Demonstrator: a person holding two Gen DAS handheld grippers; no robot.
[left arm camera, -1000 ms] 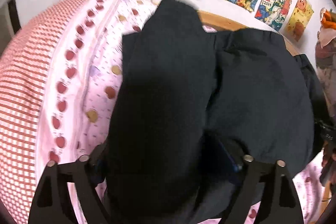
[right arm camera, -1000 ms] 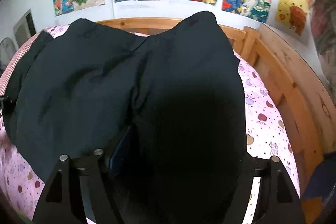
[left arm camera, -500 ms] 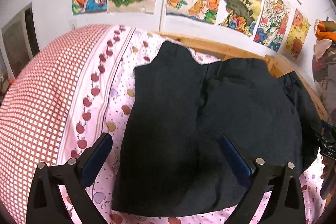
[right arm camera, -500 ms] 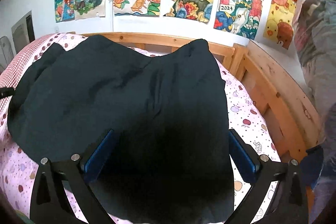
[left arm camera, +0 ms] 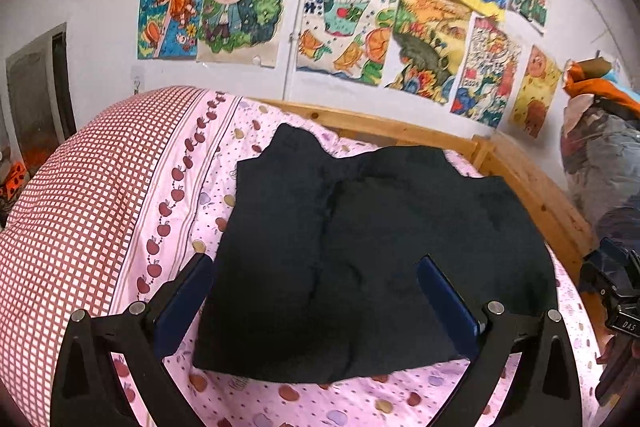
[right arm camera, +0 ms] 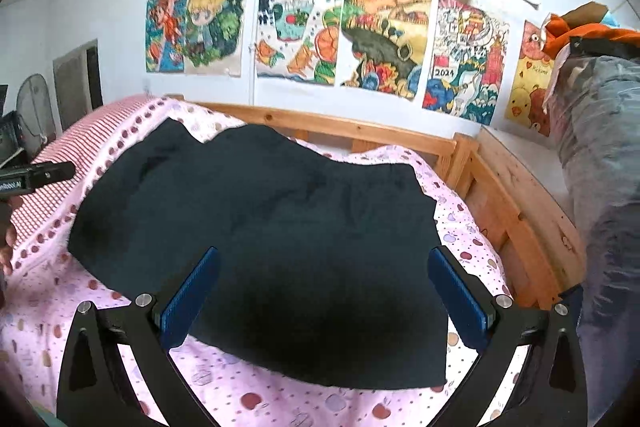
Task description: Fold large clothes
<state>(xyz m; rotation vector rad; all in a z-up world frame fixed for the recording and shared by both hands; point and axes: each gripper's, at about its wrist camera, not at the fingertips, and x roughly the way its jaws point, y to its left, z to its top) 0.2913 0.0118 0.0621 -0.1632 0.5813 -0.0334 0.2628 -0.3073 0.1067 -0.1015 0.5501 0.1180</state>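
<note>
Both hand-held grippers, left and right, jaws apart and empty, hover above the folded dark garment ahead on the bed; regrasp matching near corners evenly for the next fold.

Left gripper wide open, nothing between pads, angled down. Right gripper same: jaws spread wide, empty, tilted down. Right gripper's body at 3 o'clock in left view, left's at 9 o'clock in right view.

1 dark garment lies on 1 bed. 2 grippers (both wide open) show: left gripper, right gripper.
</note>
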